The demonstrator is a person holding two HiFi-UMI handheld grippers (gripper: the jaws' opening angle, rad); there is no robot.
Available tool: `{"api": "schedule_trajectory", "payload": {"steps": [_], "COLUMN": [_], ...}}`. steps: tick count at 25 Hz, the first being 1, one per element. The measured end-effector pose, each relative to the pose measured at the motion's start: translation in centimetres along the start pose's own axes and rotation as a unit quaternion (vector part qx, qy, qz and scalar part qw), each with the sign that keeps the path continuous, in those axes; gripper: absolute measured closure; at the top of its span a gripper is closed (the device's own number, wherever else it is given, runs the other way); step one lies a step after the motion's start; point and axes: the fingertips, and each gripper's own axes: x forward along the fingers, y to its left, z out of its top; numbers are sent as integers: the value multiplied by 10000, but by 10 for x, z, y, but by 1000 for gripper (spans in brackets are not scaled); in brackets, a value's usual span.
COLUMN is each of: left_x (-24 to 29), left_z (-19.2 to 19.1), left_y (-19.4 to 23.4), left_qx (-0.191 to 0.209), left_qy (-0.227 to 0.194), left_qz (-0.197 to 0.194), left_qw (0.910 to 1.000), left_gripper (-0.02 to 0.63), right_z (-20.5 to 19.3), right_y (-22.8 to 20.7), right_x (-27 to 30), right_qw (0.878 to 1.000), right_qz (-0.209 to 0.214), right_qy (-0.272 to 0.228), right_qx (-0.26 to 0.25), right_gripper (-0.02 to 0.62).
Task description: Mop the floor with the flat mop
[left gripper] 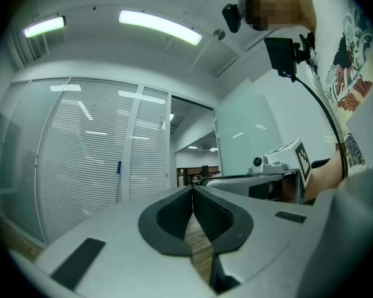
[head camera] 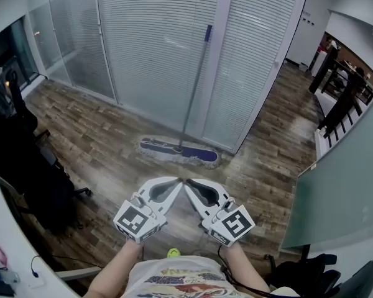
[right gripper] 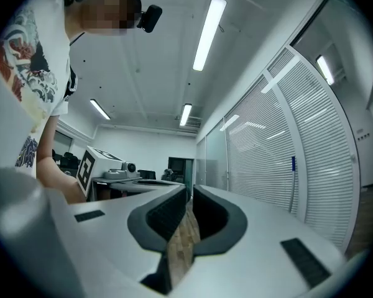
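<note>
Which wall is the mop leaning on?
The wall with white blinds, straight ahead: the mop stands against it, its head on the floor at its foot. The plain frosted wall at right is away from the mop.

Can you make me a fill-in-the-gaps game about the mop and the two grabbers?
1. The flat mop with a blue fringed head rests on the ____ plank floor.
2. The top end of its long grey handle is coloured ____.
3. The left gripper and the right gripper both have their jaws ____, with nothing between them.
Missing words: wooden; blue; shut.
</note>
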Motion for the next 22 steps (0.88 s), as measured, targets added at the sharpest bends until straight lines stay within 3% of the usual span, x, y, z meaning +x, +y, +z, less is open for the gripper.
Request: {"api": "schedule_trajectory", "payload": {"steps": [12,22], "left_x": [34,154], "left_z": [-30,-38], "left_y": [42,126], "left_qx": [-227,17], "left_qy": [147,152], "left_qz": [74,169], "left_qw": [9996,9997], "left_gripper": [594,594], "right_z": [-29,-39], "right_y": [-47,-193], "right_x": [31,83], "right_qw": [9995,9997], "right_qz": [75,4], "right_qy": [309,245], "right_qx": [-8,78], "right_gripper": [563,563]}}
